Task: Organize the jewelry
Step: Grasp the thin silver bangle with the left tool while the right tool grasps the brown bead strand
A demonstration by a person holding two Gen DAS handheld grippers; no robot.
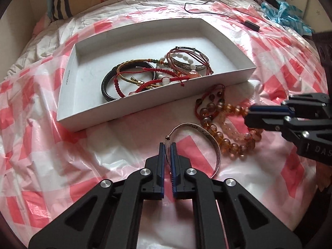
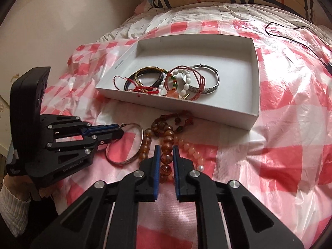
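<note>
- The left gripper [image 1: 167, 145] has its blue-padded jaws pinched onto the rim of the thin silver bangle [image 1: 215, 145], next to the small clasp knob; the ring lies flat on the pink-and-white checked plastic sheet [image 1: 62, 145] and swings off toward four o'clock from the tips in the left wrist view.
- The right gripper [image 2: 166, 148] is clamped across a strand of big amber glass beads [image 2: 167, 139]. That strand runs lengthwise between the pads, pointing toward twelve o'clock, with one bead caught between them.
- The rest of the bead heap, a darker reddish-brown beaded bracelet on red cord [image 2: 178, 120], lies just beyond, touching the near wall of the shallow white cardboard box [image 2: 256, 83].
- The relation that matters, I'd say: the box sits at about twelve o'clock from both grippers, close ahead, its long side running across. The bangle goes up and forward over the near wall.
- The box already holds a tangle at its near edge: black braided band, red cord bracelets, white bead bracelet and a wide engraved silver cuff [image 2: 207, 83]. The far half is bare.
- The two grippers work side by side, the bangle touching the amber strand, so lifting one may well drag the other.
- A black cable [image 1: 207, 10] lies beyond the box, out of the way.
</note>
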